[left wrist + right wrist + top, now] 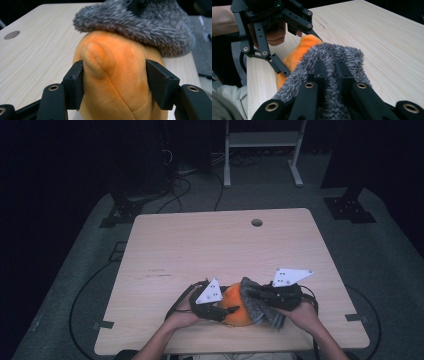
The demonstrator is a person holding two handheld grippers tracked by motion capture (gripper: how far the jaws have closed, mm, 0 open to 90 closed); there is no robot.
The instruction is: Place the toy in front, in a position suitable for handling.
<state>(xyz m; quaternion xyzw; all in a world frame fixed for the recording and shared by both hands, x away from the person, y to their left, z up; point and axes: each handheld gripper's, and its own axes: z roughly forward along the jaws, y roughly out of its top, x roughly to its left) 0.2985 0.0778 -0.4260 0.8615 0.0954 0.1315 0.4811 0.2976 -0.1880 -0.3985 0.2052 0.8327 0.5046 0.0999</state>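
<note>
Left claw point(115, 82) clamps orange plush point(117, 75); right claw point(331, 72) pinches grey fur point(332, 56), tips buried.

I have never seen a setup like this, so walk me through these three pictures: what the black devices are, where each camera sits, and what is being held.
A person sits at a wooden table with a hand-held gripper in each hand: a black tool with two jaws. One picture looks down from above; the other two come from cameras riding on each tool. The left hand-held gripper has its jaws on either side of an orange plush toy. The right hand-held gripper is pinched shut on a grey fuzzy cloth, which drapes over the top of the toy.
</note>
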